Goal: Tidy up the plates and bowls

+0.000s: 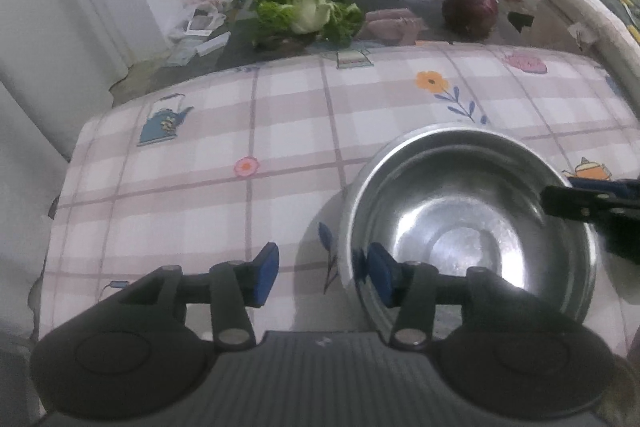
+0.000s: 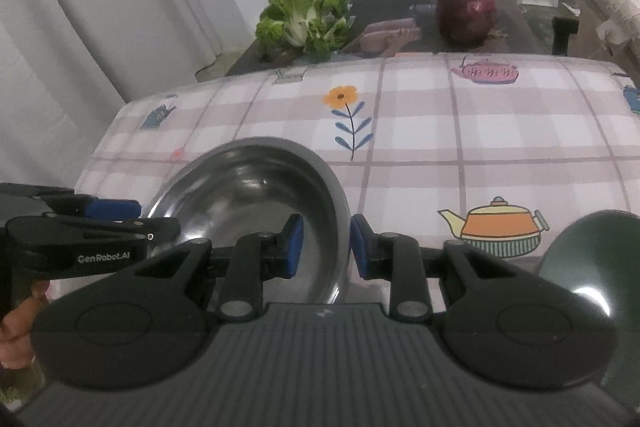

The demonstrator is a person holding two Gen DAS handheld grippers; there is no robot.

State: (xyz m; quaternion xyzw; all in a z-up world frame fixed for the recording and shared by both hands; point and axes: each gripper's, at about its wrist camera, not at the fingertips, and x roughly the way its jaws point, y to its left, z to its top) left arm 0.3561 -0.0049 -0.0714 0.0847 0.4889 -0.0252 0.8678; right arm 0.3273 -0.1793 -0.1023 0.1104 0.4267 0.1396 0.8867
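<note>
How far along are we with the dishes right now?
Done: no finished stack shows. In hand: both grippers straddle the steel bowl at its rim, the left gripper open around it; whether the right gripper pinches it is unclear. Left: the dark green dish sits apart on the tablecloth, not yet stacked.

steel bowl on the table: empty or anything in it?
Empty. The left wrist view looks straight into the steel bowl and shows only bare shiny metal with glare at the bottom; the right wrist view shows the same.
</note>
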